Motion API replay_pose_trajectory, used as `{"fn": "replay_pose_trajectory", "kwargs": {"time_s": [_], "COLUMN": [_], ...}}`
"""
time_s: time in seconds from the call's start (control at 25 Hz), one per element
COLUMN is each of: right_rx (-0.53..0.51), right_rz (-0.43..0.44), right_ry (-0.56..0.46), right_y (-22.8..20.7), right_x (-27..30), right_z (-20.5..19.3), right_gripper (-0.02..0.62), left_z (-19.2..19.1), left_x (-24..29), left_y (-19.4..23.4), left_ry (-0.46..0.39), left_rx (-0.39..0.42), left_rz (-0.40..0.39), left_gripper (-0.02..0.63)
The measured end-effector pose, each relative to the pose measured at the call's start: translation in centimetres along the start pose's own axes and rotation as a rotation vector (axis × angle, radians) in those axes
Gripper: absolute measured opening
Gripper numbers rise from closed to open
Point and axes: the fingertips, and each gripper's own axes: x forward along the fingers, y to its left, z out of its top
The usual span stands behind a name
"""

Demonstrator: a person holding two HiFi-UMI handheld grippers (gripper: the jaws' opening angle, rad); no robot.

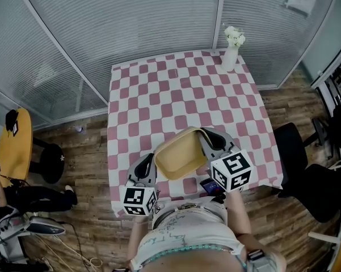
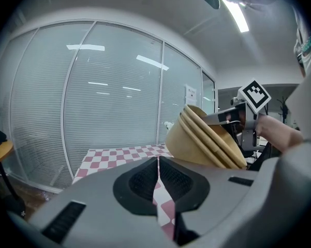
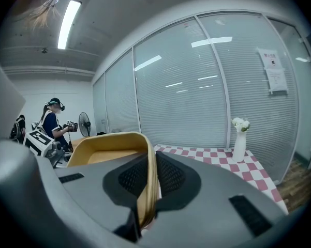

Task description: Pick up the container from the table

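- Person's torso (image 1: 187,237): lowest in the head view, standing at the near edge of the worktop.
- Left claw (image 2: 158,182): jaws pressed together with nothing between them. It is held over the worktop's near edge, just left of the container and not touching it.
- Right claw (image 3: 152,174): jaws clamped on one side wall of the container, the rim passing between the pads.
- Container (image 1: 181,154): tan, rectangular, open-topped, with rounded corners. It is tilted and raised clear of the worktop, above the near edge, between the two claws.
- Worktop (image 1: 176,95): rectangular, covered with a pink-and-white chequered cloth.
- Vase (image 1: 231,52): white, upright, holding white flowers, at the worktop's far right corner, well apart from the container.
- Office chair (image 1: 298,152): black, on the wooden floor right of the worktop.
- Round yellow table (image 1: 14,143): on the left, apart from the worktop.
- Glazed partition (image 1: 130,21): with closed blinds, behind the worktop.
- Second person (image 3: 52,125): far off in the right gripper view.
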Motion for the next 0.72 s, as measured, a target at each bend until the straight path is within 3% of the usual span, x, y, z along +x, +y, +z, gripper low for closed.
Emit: {"fn": "replay_pose_trajectory", "kwargs": {"time_s": [0.72], "right_rx": [0.025], "right_rz": [-0.011], "right_ry": [-0.003], "right_y": [-0.69], "right_x": [0.07], "right_z": [-0.44], "right_gripper": [0.015], "left_z": [-0.19], "left_x": [0.42], "left_y": [0.18], "left_ry": [0.007], "left_rx": [-0.003], "left_rz": [0.0], "left_gripper": [0.02]}}
